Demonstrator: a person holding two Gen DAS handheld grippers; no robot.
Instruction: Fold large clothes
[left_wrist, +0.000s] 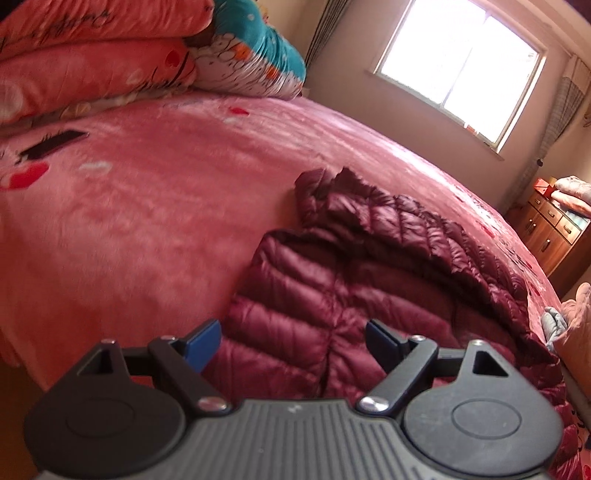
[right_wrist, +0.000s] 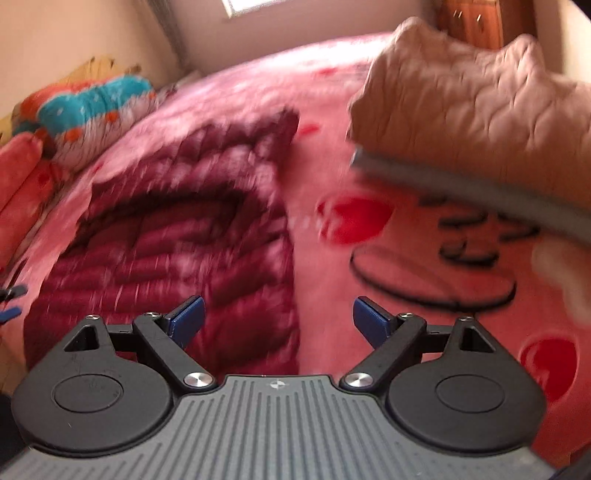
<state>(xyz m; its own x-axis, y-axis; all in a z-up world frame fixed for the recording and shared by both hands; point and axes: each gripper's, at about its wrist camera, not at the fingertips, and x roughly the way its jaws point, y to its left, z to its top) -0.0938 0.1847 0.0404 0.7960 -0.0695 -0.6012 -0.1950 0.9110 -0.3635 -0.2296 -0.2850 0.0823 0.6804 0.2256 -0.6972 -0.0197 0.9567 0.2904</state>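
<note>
The red coat (left_wrist: 369, 273) lies bunched up on the pink bed (left_wrist: 147, 206), and the left gripper (left_wrist: 293, 341) and right gripper (right_wrist: 279, 319) both hang over it with fingers wide apart and empty, likely ready to grab it for folding.

daylight pours in from a blown-out window (left_wrist: 461, 70) beyond and to the right of the left tool (left_wrist: 293, 341), putting a pale sheen on the bed (left_wrist: 147, 206). the left view is mildly soft; the right view is heavily motion-smeared ahead of the right tool (right_wrist: 279, 319). fisheye bends both views' edges.
</note>
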